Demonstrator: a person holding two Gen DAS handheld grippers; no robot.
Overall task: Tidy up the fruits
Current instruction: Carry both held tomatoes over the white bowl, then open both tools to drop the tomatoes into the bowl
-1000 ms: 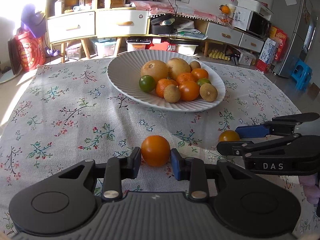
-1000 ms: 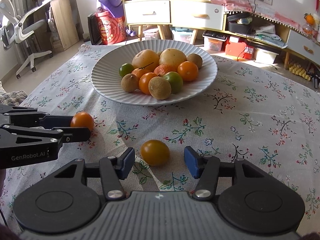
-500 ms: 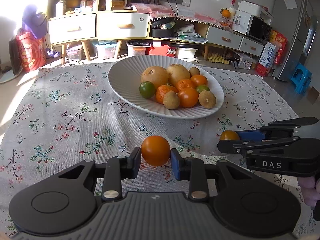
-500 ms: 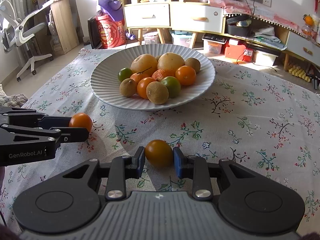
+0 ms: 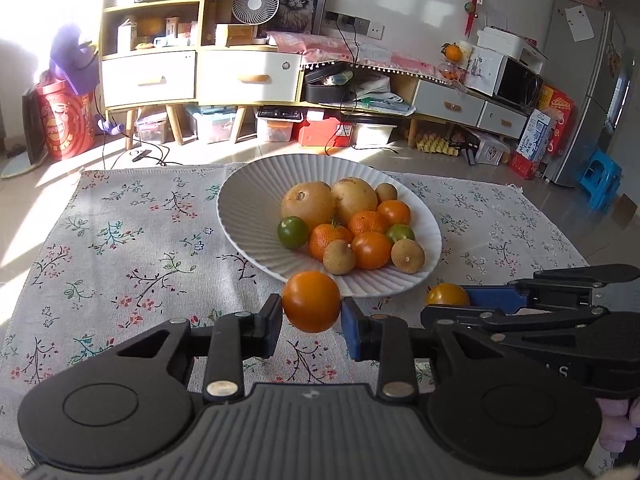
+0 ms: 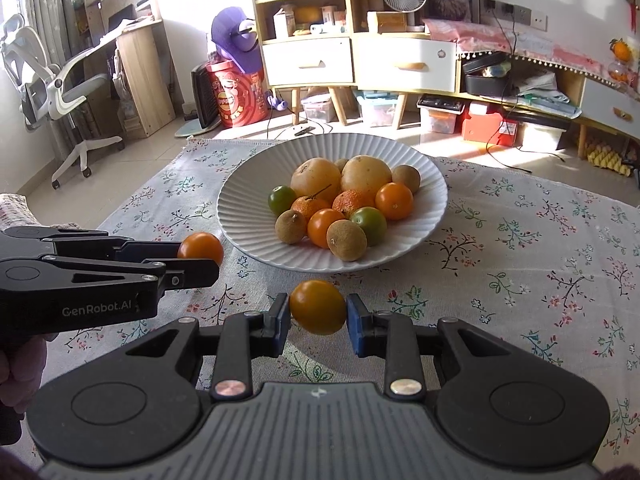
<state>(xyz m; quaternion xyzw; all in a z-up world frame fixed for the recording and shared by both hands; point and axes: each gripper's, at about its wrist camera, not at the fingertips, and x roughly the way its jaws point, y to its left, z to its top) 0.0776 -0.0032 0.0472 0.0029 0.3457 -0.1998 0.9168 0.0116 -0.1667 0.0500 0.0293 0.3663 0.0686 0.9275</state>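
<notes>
The "GenRobot.AI" left hand-held gripper [image 6: 200,258] and right hand-held gripper [image 6: 317,320] each clamp 1 orange fruit [image 6: 317,306].

The yellow-orange fruit [image 5: 447,295] is half hidden behind the right gripper [image 5: 452,304] (left wrist view); the person's hand [image 6: 18,364] is cut off at the edge.

the left gripper [image 6: 192,266] reads "GenRobot.AI" on its side.

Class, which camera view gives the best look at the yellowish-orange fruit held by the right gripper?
The right wrist view: the yellowish-orange fruit sits whole and central between the right gripper's fingers. The left wrist view shows only its top, behind that gripper's fingers.
</notes>
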